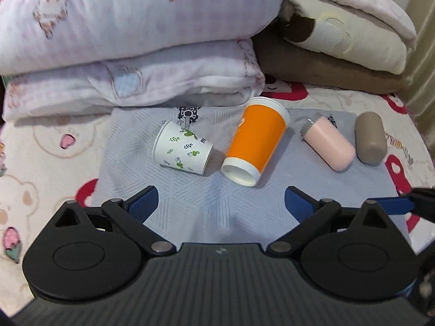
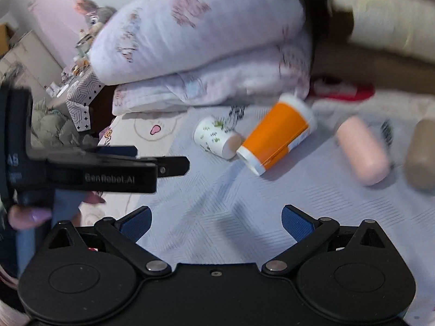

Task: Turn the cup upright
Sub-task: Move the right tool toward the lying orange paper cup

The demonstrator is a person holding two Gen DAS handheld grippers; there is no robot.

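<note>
Several cups lie on their sides on a pale blue cloth (image 1: 190,206). A white paper cup with green leaves (image 1: 183,148) lies at the left, an orange cup with white rims (image 1: 257,141) beside it, then a pink cup (image 1: 329,144) and a grey-brown cup (image 1: 369,138). In the right wrist view the white cup (image 2: 217,137), orange cup (image 2: 274,135), pink cup (image 2: 363,150) and grey-brown cup (image 2: 421,154) show blurred. My left gripper (image 1: 221,203) is open and empty, short of the cups. My right gripper (image 2: 216,224) is open and empty, also short of them.
Folded floral quilts (image 1: 130,40) and brown and cream blankets (image 1: 339,51) are stacked behind the cloth. The bed sheet (image 1: 40,163) has cartoon prints. The left gripper's body (image 2: 108,171) crosses the left of the right wrist view. The right gripper's finger (image 1: 394,206) shows at the left wrist view's right edge.
</note>
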